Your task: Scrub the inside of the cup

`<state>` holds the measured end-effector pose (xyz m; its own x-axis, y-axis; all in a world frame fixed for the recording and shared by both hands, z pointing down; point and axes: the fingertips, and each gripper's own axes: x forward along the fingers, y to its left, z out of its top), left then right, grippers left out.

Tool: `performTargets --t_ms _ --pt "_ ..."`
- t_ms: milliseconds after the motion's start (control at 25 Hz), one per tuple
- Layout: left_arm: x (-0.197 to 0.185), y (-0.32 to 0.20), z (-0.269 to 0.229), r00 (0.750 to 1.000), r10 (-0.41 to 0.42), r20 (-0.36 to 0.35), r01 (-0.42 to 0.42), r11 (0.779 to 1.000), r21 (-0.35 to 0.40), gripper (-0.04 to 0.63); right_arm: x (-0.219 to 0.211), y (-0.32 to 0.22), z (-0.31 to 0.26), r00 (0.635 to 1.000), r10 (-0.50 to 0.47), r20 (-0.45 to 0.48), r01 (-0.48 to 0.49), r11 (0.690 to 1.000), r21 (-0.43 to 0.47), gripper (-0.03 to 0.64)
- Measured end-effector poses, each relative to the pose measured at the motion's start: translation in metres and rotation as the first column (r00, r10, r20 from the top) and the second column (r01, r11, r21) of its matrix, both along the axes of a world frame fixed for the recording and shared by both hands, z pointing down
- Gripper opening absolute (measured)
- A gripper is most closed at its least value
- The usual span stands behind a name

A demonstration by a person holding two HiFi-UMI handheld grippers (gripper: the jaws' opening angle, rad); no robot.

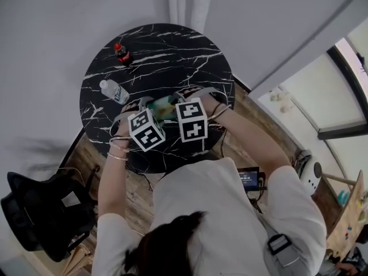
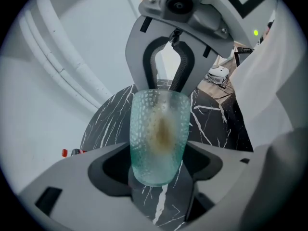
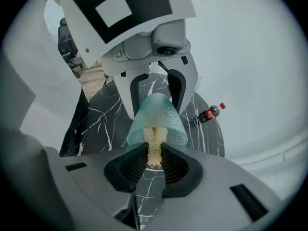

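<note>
head view: a person leans over a round black table (image 1: 172, 50) veined in white. two marker cubes sit side by side at centre frame, above the table's lower part, with the pale green cup (image 1: 163, 107) just above and between them. a cola bottle (image 1: 122, 53) stands at the table's upper left, and a clear water bottle (image 1: 115, 91) lies below it, near the left rim.

left gripper view: the left gripper (image 2: 156, 177) has its jaws closed on the base end of the dimpled cup, whose mouth points away toward the top of the frame. a yellow-brown patch shows through the cup wall.

right gripper view: the right gripper (image 3: 154, 165) has its jaws drawn nearly together, pinching a yellowish sponge (image 3: 154, 146). the sponge's far end passes into the cup's mouth at centre frame. the other gripper faces it from the upper part of the frame.
</note>
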<state>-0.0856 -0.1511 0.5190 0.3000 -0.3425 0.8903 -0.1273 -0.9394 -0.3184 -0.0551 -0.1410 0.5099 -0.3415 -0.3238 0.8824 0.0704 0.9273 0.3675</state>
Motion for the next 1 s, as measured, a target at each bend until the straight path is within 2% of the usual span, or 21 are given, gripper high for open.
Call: performTargets --t_ms 160,400,680,1000 --pt "0.002 0.001 0.004 1.0 0.026 -0.002 -0.026 1.0 0.017 0.333 0.002 0.012 0.001 0.996 0.063 0.058 -0.053 0.986 -0.157 0.084" --pt "0.006 0.002 0.007 0.997 0.066 0.027 -0.067 0.997 0.046 0.333 0.007 0.023 0.001 0.992 0.1 0.073 -0.077 0.96 -0.269 0.084" --pt "0.004 0.002 0.008 0.996 0.079 0.049 -0.082 0.995 0.062 0.333 0.003 0.034 -0.008 0.966 0.203 0.16 -0.114 0.891 -0.439 0.084" --pt "0.001 -0.004 0.02 0.995 0.058 0.084 -0.063 0.996 0.064 0.334 -0.006 0.028 -0.012 0.915 0.344 0.212 -0.177 0.813 -0.554 0.084"
